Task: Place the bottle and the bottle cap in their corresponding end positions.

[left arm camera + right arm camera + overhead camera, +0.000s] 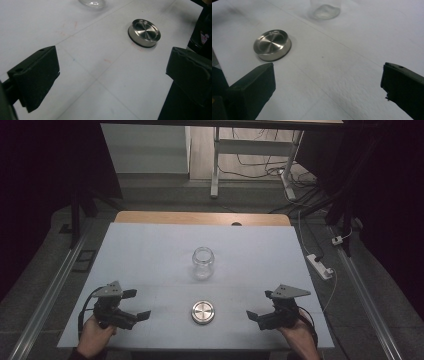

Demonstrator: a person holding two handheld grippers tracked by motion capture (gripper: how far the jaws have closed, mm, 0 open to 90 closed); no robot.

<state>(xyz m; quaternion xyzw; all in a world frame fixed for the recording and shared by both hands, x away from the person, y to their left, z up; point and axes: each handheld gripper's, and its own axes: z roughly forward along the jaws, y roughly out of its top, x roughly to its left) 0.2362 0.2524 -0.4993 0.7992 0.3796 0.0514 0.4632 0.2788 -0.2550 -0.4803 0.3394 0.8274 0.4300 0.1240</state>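
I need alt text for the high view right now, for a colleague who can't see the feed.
A lidless clear glass jar stands mid-table on a white sheet, with a round metal lid lying nearer the person. The left claw and right claw, both open and hand-held, flank the lid, touching nothing.

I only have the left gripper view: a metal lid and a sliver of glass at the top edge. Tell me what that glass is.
Observer: A clear glass jar, upright and open-mouthed, standing beyond the metal lid on the white table.
Operator: Report the right gripper.
Observer: The right gripper is open near the table's near edge, to the right of the lid and apart from it.
Operator: Now place my left gripper against the lid.
Observer: The left gripper sits open to the lid's left, mirroring the right, with the lid between them.
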